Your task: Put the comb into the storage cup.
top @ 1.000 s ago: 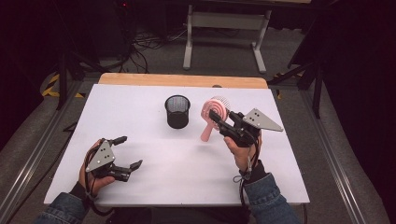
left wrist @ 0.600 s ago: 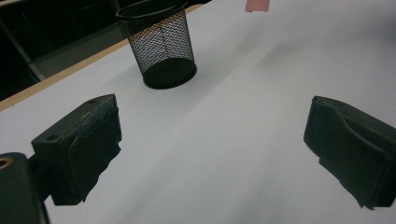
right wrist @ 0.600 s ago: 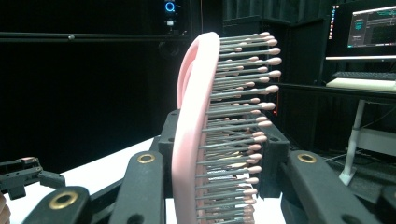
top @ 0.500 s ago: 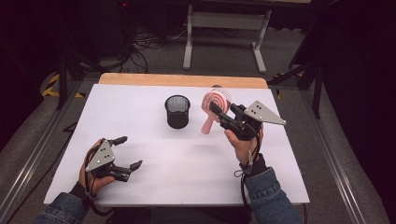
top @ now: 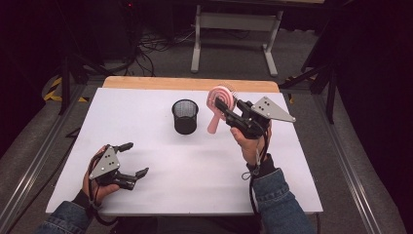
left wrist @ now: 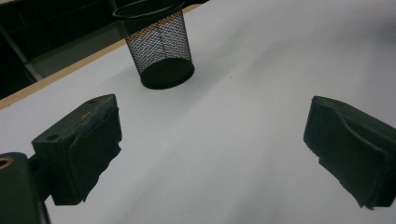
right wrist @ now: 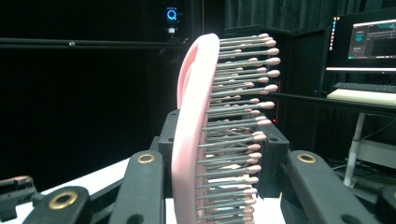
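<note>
High view: right gripper [top: 225, 108], jaws clamped on pink hairbrush [top: 217, 100], has lifted it higher beside mesh pen cup [top: 185, 116], likely for insertion; left gripper [top: 130, 159] rests wide open, empty.

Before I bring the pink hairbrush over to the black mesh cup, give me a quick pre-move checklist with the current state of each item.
1. Grip on brush: right tongs are shut on the pink hairbrush, clamped at its head in the right gripper view. Ok.
2. Brush off the table: held raised, handle pointing down. Ok.
3. Cup upright: black mesh cup stands upright on the white table. Ok.
4. Cup empty: nothing sticks out of its mouth; the very bottom is hard to see. Cannot tell.
5. Path to cup: bare tabletop lies between brush and cup. Ok.
6. Left tongs out of the way: open, near the front edge, apart from the cup. Ok.
</note>
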### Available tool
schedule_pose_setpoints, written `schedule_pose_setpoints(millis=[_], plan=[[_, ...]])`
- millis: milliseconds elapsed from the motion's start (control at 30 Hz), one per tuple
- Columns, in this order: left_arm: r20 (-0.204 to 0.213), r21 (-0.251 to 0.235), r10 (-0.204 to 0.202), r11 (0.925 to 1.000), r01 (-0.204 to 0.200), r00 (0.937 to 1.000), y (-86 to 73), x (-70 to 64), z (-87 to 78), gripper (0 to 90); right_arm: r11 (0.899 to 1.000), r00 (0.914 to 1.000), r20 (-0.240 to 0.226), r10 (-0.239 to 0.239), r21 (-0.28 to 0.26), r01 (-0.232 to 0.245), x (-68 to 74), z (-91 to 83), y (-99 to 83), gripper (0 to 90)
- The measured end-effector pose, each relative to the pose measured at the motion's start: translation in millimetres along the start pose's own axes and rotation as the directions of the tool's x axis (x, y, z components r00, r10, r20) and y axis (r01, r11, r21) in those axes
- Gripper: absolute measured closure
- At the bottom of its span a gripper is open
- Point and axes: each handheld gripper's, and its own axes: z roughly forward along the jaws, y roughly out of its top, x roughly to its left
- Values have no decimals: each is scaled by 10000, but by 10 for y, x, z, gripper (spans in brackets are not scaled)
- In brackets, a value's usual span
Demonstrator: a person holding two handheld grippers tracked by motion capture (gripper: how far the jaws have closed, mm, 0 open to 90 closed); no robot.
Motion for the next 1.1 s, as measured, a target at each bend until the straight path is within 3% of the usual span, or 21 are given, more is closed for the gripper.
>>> schedule_pose_setpoints(millis=[367,700,733,767,867,1100], plan=[[-4,6,-23,10000,23,10000,-6,-1,-2,54,9995,9997,113,-216,-234,219,13,147,186,634],[31,18,-36,10000,36,10000,-10,-3,-7,54,9995,9997,90,-228,-239,230,32,288,267,634],[27,21,-40,10000,40,10000,-10,-3,-8,54,9984,9986,52,-532,-163,533,14,289,265,634],[18,25,-31,10000,31,10000,-10,-3,-9,54,9992,9995,78,-299,-248,300,28,307,275,634],[34,27,-54,10000,54,10000,-11,-5,-12,54,9993,9997,74,-215,-304,217,54,343,281,633],[54,42,-32,10000,32,10000,-12,-5,-20,54,9983,9987,108,-507,-287,510,97,467,280,634]])
